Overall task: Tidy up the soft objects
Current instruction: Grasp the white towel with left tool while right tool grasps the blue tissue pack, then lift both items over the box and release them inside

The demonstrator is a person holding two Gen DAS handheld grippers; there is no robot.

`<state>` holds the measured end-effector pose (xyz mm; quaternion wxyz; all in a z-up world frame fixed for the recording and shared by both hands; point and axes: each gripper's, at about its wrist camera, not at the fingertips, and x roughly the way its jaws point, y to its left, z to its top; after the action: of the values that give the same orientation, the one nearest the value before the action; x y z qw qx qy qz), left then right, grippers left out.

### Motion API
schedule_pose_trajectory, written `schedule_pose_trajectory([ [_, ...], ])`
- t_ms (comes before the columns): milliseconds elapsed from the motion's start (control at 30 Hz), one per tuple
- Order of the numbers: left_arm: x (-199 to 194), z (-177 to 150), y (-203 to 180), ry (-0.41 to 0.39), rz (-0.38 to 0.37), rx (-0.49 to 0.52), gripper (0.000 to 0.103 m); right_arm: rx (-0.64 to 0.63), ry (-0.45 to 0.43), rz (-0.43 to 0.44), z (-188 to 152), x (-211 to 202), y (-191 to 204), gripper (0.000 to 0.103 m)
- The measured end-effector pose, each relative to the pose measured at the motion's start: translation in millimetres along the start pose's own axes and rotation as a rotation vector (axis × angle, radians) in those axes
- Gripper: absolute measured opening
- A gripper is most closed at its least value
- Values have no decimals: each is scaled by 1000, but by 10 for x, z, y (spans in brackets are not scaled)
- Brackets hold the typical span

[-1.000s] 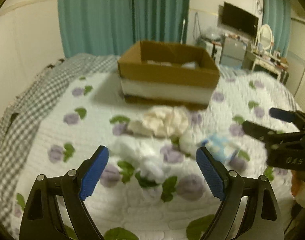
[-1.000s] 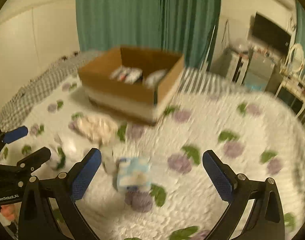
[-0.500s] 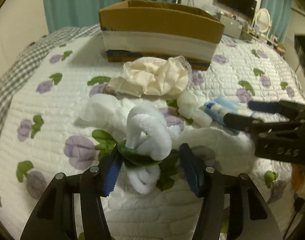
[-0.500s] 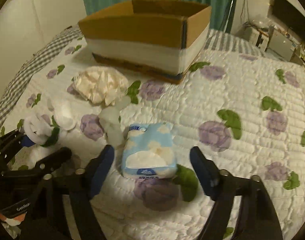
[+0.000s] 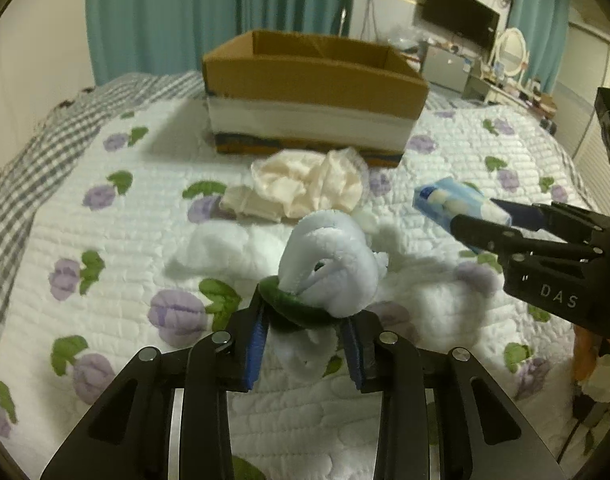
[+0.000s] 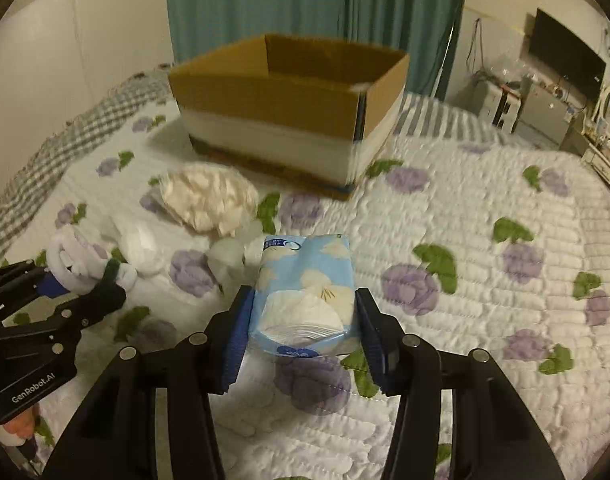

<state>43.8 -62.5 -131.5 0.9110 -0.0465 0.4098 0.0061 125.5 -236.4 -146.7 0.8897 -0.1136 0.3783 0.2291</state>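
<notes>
My left gripper [image 5: 305, 344] is shut on a white plush toy with a green ring [image 5: 329, 264] and holds it just above the quilt; it also shows in the right wrist view [image 6: 81, 260]. My right gripper [image 6: 305, 332] is shut on a blue tissue pack [image 6: 305, 292], lifted off the quilt; the pack also shows in the left wrist view [image 5: 453, 200]. An open cardboard box [image 5: 309, 92] stands behind on the bed, also in the right wrist view [image 6: 285, 100]. A crumpled cream cloth [image 5: 305, 186] lies in front of the box.
White fluffy pieces [image 5: 221, 248] lie on the flowered quilt [image 6: 485, 280] between the grippers. A grey checked blanket [image 5: 37, 160] covers the bed's left side. Teal curtains and a desk with a mirror [image 5: 513, 56] stand beyond the bed.
Both grippers came down to the quilt, closed on their objects and lifted them: the left on the plush toy, the right on the tissue pack.
</notes>
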Motion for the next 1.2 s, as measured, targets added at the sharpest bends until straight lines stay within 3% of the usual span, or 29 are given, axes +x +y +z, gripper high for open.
schedule_pose_trajectory([
  [367,-456,435,-19,-115,-16,47,32,17,-208,4,452,-736,86,50],
  [700,-695,1256,57,-264,-35,110,32,-21,-320,-27,1216,-1011,120,50],
  [967,-349,1916,123,-313,9,197,33,20,-331,-27,1858,-521,10,50],
  [1200,419,2238,122,-233,-30,244,36,85,-278,-32,2178,245,-237,50],
])
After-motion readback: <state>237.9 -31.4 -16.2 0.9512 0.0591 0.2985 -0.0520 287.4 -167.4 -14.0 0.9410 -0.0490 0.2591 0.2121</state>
